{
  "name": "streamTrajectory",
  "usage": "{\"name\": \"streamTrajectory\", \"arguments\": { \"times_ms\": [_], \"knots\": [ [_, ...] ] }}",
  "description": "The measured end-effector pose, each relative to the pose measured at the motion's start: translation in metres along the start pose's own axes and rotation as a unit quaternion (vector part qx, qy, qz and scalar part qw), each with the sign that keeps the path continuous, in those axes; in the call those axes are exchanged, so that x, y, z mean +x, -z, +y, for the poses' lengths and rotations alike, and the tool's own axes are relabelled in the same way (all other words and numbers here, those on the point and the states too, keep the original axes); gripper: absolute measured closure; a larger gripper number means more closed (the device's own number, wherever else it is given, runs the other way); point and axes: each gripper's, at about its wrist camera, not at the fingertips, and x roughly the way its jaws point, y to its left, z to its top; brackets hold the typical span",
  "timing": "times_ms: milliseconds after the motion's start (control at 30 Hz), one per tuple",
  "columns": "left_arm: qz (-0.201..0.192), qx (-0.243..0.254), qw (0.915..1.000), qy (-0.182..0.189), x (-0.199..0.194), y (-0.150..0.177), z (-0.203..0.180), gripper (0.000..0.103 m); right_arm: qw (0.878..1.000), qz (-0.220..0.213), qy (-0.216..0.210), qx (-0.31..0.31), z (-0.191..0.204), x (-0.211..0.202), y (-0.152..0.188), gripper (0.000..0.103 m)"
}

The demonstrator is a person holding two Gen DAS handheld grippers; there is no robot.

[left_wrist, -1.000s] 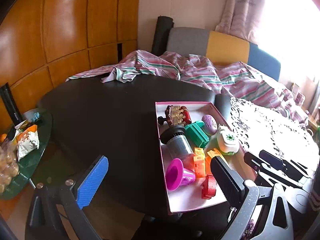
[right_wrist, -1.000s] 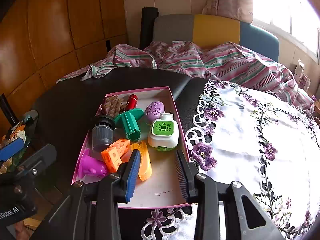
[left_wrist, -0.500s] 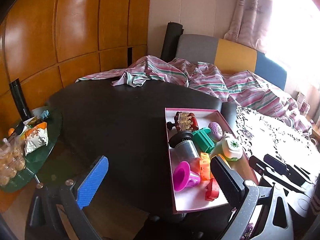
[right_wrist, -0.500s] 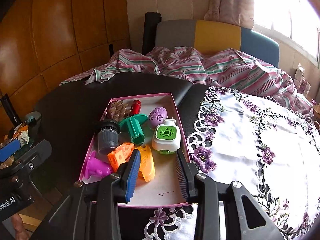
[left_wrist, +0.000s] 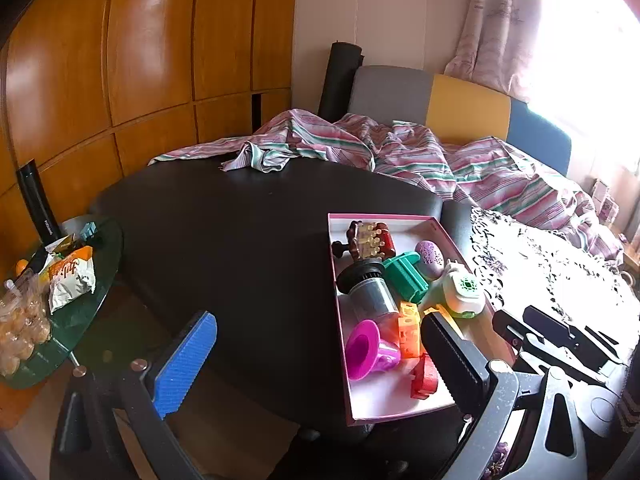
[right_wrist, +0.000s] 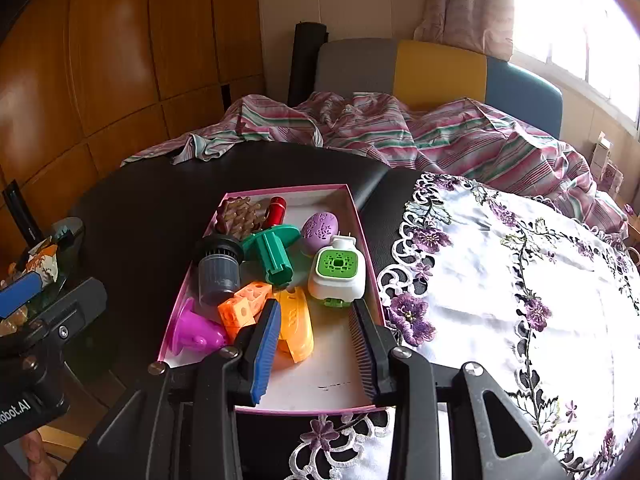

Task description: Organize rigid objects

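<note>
On the tabletop (right_wrist: 168,200): pink box (right_wrist: 362,240) of toys.
Right hand-held gripper (right_wrist: 314,344): jaws parted, nothing between, above box's near end.
Left hand-held gripper (left_wrist: 320,364): spread wide, empty.

Right tongs (right_wrist: 314,346) tilted downward, jaws parted slightly, nothing between pads. Left tongs (left_wrist: 320,360) at nine o'clock of right, spread wide, empty, angled down.

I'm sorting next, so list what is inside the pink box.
In the pink box: a hairbrush, purple egg, green piece, grey cylinder, white-green gadget, orange blocks, magenta cup and red piece. Anything beneath the pile is hidden.
</note>
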Motion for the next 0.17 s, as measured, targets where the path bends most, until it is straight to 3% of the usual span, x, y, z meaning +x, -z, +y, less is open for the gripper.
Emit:
{"name": "streamTrajectory", "arguments": {
  "times_ms": [167],
  "knots": [
    [0.001, 0.004, 1.0000, -0.003, 0.0026, 0.0013, -0.0014, 0.001, 1.000, 0.000, -0.004, -0.004, 0.0024, 0.0013, 0.0009, 0.068]
  ]
}}
